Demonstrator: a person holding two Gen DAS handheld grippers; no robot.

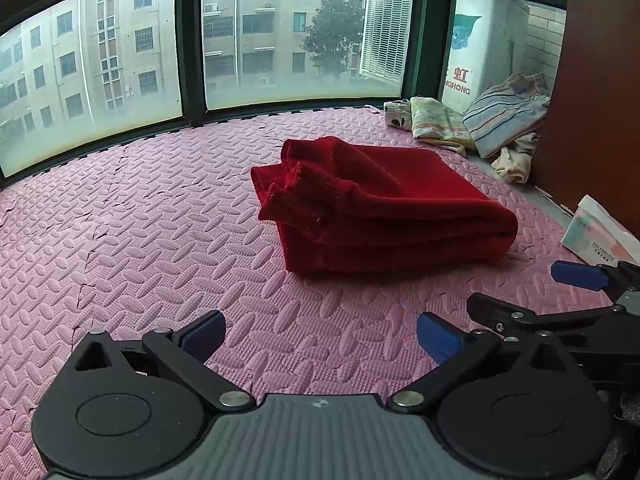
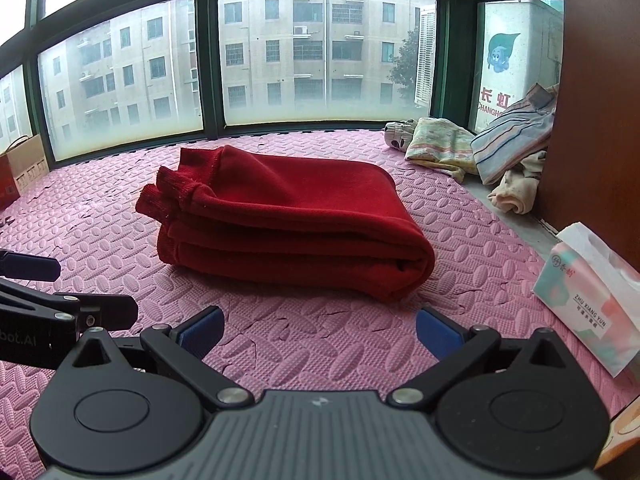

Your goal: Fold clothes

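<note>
A red knitted garment lies folded into a thick rectangle on the pink foam mat, its ribbed cuffs stacked at the left end. In the right wrist view the same red garment sits straight ahead, fold edge toward the right. My left gripper hovers open over bare mat, short of the garment, nothing between its blue pads. My right gripper is open too, just in front of the garment's near edge and empty. Each gripper shows at the edge of the other's view.
A pile of unfolded clothes, striped and pale, lies in the back right corner by a brown wooden panel. A tissue pack sits on the mat at the right. A cardboard box stands far left. Windows run along the mat's far edge.
</note>
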